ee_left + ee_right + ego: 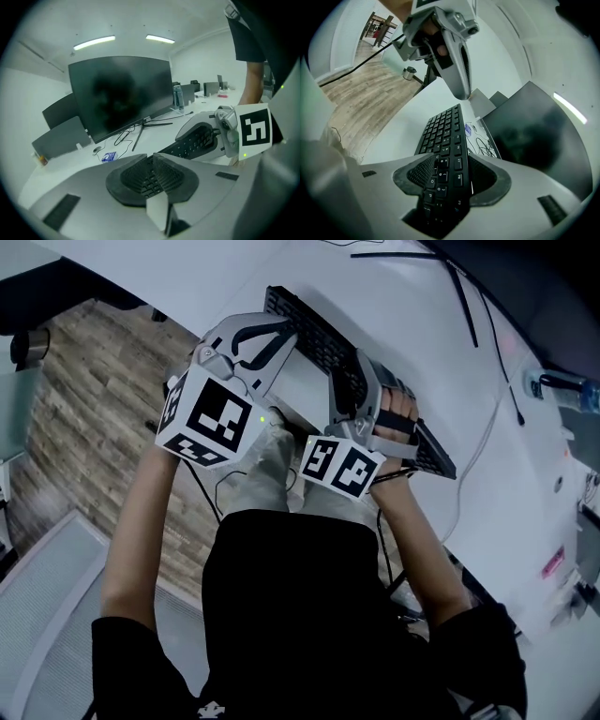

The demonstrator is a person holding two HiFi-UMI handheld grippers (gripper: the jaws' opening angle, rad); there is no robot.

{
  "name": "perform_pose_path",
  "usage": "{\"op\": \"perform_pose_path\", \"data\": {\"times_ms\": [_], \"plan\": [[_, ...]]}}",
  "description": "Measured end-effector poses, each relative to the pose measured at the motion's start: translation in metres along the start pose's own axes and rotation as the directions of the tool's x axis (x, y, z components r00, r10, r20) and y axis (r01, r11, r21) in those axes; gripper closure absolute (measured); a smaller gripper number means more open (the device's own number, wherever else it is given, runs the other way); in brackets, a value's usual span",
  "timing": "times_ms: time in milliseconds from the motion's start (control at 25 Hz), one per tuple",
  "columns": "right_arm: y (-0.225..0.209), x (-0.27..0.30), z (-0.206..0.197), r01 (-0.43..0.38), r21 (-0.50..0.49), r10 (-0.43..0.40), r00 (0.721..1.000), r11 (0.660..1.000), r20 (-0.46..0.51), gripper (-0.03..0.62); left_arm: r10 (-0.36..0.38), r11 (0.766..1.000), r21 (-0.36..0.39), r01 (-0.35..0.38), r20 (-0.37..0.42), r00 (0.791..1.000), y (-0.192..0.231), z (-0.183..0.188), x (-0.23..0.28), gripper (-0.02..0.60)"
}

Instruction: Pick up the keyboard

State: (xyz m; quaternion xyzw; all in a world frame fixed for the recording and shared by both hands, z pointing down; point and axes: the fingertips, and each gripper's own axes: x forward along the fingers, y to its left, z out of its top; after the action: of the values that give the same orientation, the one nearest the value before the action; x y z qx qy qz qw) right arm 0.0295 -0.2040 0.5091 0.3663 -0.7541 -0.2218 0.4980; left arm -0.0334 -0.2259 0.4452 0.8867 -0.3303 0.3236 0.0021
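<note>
The black keyboard point(321, 336) lies slanted along the white desk's point(412, 343) near edge. My right gripper point(362, 395) is shut on its right part. In the right gripper view the keyboard point(443, 129) runs away between both pads of this gripper point(447, 161). My left gripper point(284, 330) hangs just over the keyboard's far left end, with its fingertips together. In the left gripper view its pads point(136, 176) meet at the tips of the gripper point(153, 157), and only a few keys show behind them. Beyond, that view shows the right gripper point(206, 136) clamped on the keyboard point(185, 149).
A large dark monitor point(122, 93) stands on the desk behind the keyboard, with cables point(136, 133) at its foot. A water bottle point(562, 388) lies at the desk's right. A wood floor point(103, 399) is to the left, and the person's legs are below.
</note>
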Motion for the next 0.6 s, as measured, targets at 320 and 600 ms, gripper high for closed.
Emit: {"op": "perform_pose_path", "data": {"times_ms": [320,600], "plan": [[0.005,-0.004,0.002,0.018,-0.026,-0.018,1.000,1.000,0.003,0.367,-0.148,0.903,0.366,0.225,-0.227,0.962,-0.008,-0.005,0.035,0.406],[0.006,-0.005,-0.002,0.042,-0.052,-0.041,0.999,0.998,0.006,0.367,-0.151,0.739,0.562,0.372,-0.399,0.904,-0.022,-0.020,0.056,0.345]]}}
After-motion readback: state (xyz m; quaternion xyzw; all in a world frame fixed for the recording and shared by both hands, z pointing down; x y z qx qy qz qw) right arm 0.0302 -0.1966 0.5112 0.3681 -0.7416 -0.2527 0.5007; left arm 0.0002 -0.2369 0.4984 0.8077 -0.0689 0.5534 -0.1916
